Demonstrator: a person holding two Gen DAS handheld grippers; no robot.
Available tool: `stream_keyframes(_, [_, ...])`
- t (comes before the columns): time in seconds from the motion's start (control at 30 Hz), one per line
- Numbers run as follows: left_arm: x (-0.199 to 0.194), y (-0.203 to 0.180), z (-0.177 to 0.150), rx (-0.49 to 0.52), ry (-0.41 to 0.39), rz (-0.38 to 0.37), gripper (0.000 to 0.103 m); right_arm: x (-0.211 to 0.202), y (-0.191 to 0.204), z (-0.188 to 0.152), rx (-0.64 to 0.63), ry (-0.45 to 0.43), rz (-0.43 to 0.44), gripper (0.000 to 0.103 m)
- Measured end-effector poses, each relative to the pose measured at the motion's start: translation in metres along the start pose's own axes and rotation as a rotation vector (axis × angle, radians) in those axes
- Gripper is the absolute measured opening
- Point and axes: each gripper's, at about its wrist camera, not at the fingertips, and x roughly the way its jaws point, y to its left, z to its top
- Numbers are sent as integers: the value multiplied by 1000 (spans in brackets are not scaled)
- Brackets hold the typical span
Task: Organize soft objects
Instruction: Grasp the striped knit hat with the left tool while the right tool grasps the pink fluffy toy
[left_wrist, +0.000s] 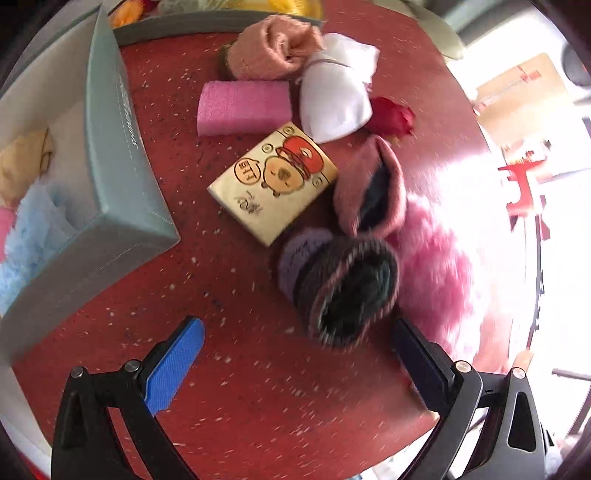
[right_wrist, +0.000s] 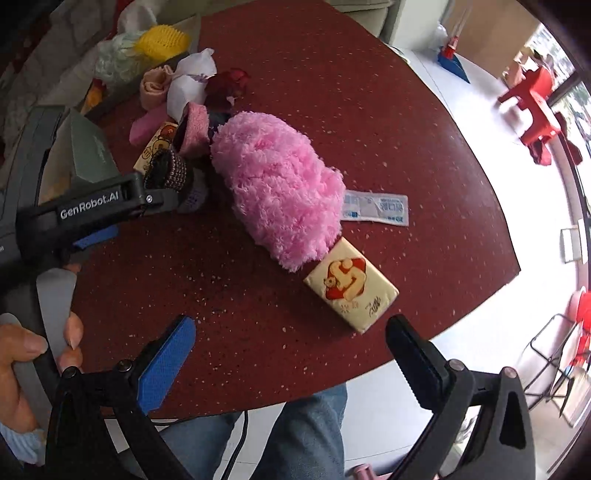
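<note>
My left gripper (left_wrist: 295, 354) is open and empty, just short of a striped knit sock roll (left_wrist: 340, 284) on the red table (left_wrist: 229, 387). A pink-rimmed sock roll (left_wrist: 369, 192), a cartoon tissue pack (left_wrist: 273, 181), a pink sponge (left_wrist: 242, 107), a white pouch (left_wrist: 332, 96), a peach towel roll (left_wrist: 273, 48) and a fluffy pink item (left_wrist: 443, 266) lie around. My right gripper (right_wrist: 291, 347) is open and empty, near a second tissue pack (right_wrist: 351, 288) and the fluffy pink item (right_wrist: 277, 184). The left gripper (right_wrist: 147, 206) shows in the right view beside the striped sock (right_wrist: 166, 170).
A grey storage box (left_wrist: 110, 147) stands at the left, holding blue fluffy (left_wrist: 26, 251) and yellow (left_wrist: 22, 166) soft things. A flat white-blue packet (right_wrist: 376, 208) lies beyond the pink fluff. The table's near edge (right_wrist: 369, 373) is close, with my legs below. More soft items (right_wrist: 147, 51) are piled at the far left.
</note>
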Motion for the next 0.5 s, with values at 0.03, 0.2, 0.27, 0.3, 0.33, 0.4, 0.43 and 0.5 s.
stream_keyframes(0.03, [2,-2,2,-41,0,15,102,9,3,11,-69,14,1,103])
stream_keyframes(0.2, [17,-5,14,-193,-17,78,102,42,13,59,-340,24,2,103])
stream_keyframes(0.27, [22,-4,14,-253,-9,101,102,57,15,76,-390,34,31,103])
stream_keyframes(0.3, [22,-4,14,-274,-10,111,102,63,16,83,-406,45,53,99])
stream_keyframes(0.33, [23,-5,13,-290,-8,122,102,70,17,90,-421,58,75,91])
stream_keyframes(0.4, [25,-5,11,-308,-6,144,102,81,15,99,-435,109,105,43])
stream_keyframes(0.43, [27,-9,11,-312,-2,155,102,85,10,102,-424,138,104,43])
stream_keyframes(0.5, [30,-17,16,-327,-2,169,102,82,-10,108,-343,160,151,42])
